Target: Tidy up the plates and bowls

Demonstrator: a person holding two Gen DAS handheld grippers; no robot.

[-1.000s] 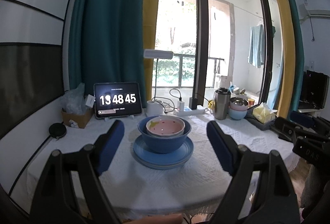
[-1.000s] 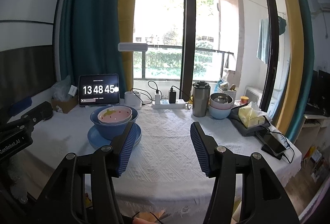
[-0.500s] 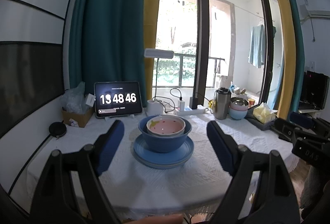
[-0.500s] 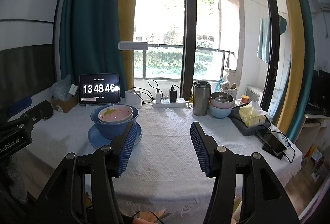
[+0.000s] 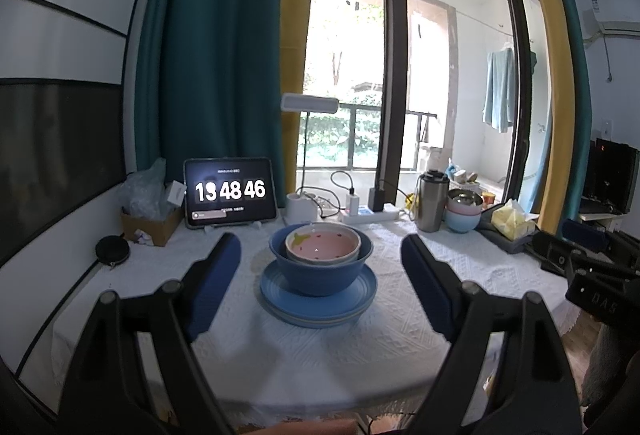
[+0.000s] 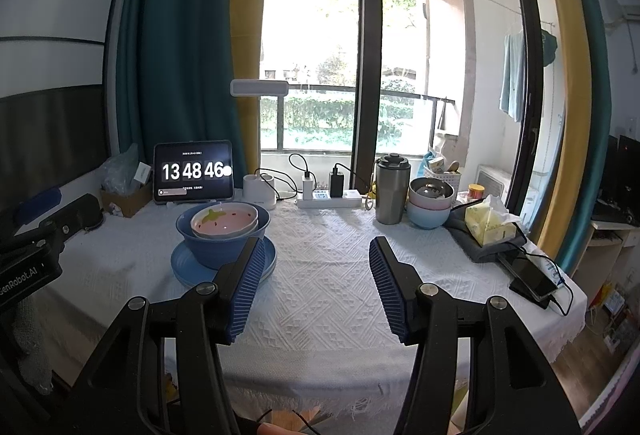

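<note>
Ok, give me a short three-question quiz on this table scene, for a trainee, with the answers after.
1. True or false: the pink bowl sits inside the dark blue bowl.
2. What does the dark blue bowl stand on? A) a tray B) the blue plates C) the bare tablecloth
3. Fill in: the left gripper and the right gripper both hold ____.

Key
1. True.
2. B.
3. Nothing: both stand open, and the pads of each are clear of the dishes. In the left wrist view the stack lies past the fingertips, centred between them; in the right wrist view it lies off to the left.
</note>
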